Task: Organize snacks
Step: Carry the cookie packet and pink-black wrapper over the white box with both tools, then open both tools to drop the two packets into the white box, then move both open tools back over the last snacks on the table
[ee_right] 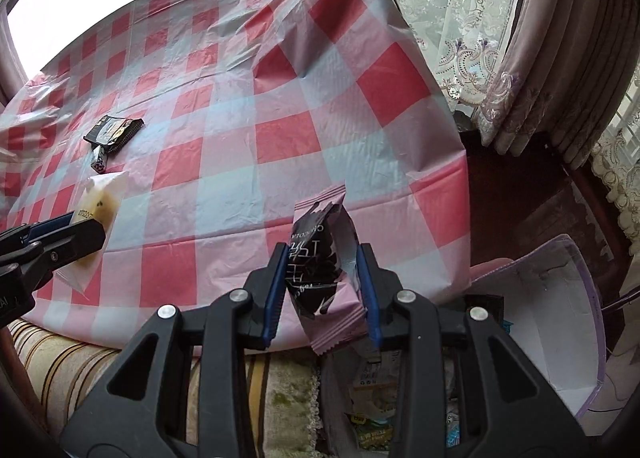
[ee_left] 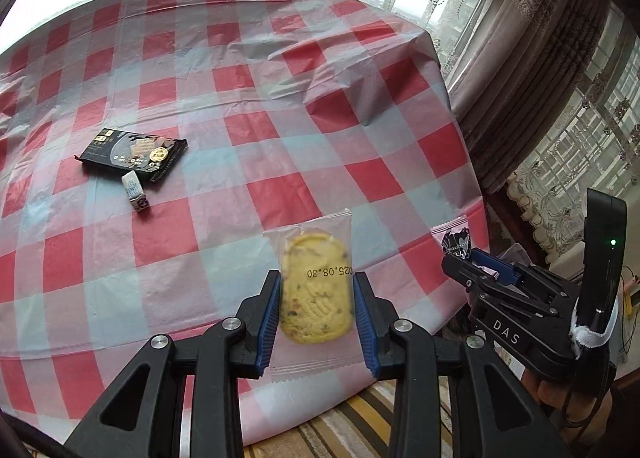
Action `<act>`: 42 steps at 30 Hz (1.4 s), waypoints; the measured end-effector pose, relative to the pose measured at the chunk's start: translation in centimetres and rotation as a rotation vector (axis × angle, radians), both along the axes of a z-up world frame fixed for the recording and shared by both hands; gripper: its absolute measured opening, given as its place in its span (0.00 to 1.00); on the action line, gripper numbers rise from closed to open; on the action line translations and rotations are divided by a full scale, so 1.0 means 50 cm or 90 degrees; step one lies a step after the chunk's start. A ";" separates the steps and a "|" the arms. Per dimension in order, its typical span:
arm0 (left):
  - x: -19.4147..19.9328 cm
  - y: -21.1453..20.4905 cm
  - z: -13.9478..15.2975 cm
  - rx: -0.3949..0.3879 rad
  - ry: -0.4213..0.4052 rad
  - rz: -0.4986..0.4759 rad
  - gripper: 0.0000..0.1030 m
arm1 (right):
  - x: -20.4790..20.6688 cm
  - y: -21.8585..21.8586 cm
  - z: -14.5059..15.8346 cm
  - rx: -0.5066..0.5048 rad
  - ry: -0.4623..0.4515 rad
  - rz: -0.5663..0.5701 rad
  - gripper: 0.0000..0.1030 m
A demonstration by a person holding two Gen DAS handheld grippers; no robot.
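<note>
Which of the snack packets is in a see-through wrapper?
The yellow cookie held in the left gripper; the other packets have printed opaque wrappers.

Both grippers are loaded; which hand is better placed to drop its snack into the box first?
Probably the right gripper: its pink chocolate packet is past the table edge, with the open box beside it, nearer than the left gripper.
</note>
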State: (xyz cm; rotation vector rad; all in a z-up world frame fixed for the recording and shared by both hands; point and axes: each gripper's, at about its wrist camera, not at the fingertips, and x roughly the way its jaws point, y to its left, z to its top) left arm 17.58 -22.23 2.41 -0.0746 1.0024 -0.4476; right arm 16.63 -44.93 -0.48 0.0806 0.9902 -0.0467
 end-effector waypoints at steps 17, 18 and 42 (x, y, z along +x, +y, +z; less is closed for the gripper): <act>-0.081 -0.277 -0.007 0.007 0.035 -0.229 0.35 | -0.091 -0.212 -0.024 -0.008 0.028 -0.137 0.38; -0.087 -0.288 -0.007 0.009 0.036 -0.239 0.35 | -0.094 -0.219 -0.023 -0.006 0.026 -0.142 0.39; -0.088 -0.292 -0.011 0.008 0.053 -0.233 0.51 | -0.097 -0.216 0.000 0.003 0.009 -0.141 0.59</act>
